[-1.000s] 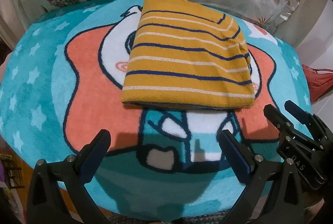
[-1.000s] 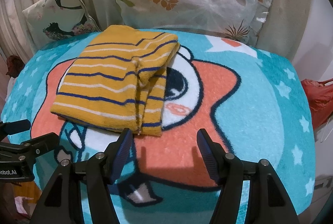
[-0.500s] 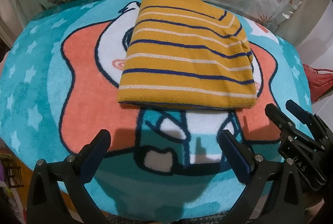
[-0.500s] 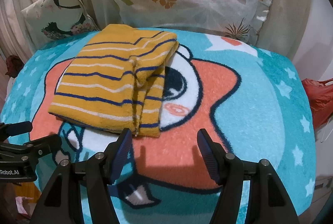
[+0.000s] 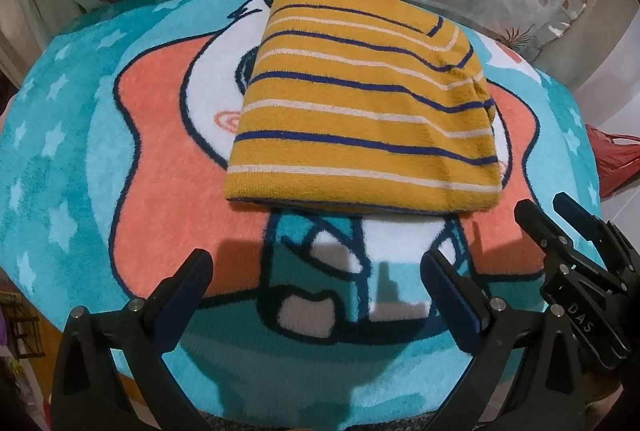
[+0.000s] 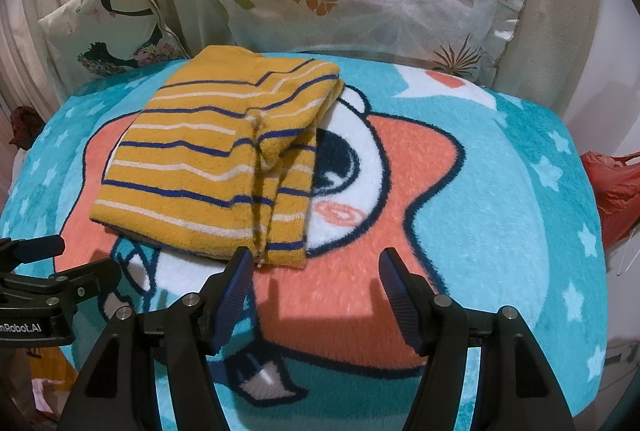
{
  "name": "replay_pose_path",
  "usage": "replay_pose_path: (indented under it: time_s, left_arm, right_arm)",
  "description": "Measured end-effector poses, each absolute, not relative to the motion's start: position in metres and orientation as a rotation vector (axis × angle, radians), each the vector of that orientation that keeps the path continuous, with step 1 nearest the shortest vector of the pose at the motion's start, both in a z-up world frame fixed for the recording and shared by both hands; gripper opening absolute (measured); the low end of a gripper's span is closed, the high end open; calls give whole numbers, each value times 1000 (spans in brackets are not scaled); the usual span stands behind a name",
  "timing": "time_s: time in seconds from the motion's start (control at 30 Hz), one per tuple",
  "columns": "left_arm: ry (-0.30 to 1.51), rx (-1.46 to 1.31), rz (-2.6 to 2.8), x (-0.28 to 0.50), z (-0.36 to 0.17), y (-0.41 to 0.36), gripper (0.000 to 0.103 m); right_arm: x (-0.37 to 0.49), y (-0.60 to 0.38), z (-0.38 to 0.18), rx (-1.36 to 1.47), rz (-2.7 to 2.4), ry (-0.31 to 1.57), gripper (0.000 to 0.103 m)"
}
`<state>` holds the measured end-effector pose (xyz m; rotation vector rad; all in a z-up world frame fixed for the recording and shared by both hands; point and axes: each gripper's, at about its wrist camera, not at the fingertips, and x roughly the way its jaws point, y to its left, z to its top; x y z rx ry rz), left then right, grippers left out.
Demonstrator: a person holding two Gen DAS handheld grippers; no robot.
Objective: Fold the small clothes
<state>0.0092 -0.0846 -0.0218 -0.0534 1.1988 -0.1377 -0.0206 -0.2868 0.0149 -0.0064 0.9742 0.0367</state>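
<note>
A small mustard-yellow garment (image 5: pixel 360 119) with blue and white stripes lies folded on a turquoise cartoon blanket (image 5: pixel 60 159). It also shows in the right wrist view (image 6: pixel 212 159), with a folded sleeve edge on its right side. My left gripper (image 5: pixel 316 271) is open and empty, just short of the garment's near edge. My right gripper (image 6: pixel 316 271) is open and empty, its left fingertip (image 6: pixel 240 267) at the garment's near right corner. The right gripper (image 5: pixel 560 215) shows at the right of the left wrist view, and the left gripper (image 6: pixel 60 259) at the left of the right wrist view.
The blanket (image 6: pixel 520 211) covers a raised surface. A floral pillow (image 6: pixel 372 3) and a smaller printed cushion (image 6: pixel 108 27) lean behind it against a curtain. A red plastic bag (image 6: pixel 616 191) hangs off the right side.
Both grippers have moved a little closer to the garment; it looks larger and nearer in both views. The garment has not moved and both grippers stay open.
</note>
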Motion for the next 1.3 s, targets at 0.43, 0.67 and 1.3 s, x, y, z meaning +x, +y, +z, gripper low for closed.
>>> replay_pose_path:
  time_s: [0.43,0.67,1.3]
  left_arm:
    - [1205,-52,-135,12,-24,-85,103]
    - [1209,-54,-132,14,-25,-86,103]
    - [1230,-64,-129,16,-33,-87,103]
  right_arm:
    - [-16,-285,14,-11,41,974,70]
    - [-15,-287,14,-9,42,973,70]
    - [-16,-287,15,-6,43,972,70]
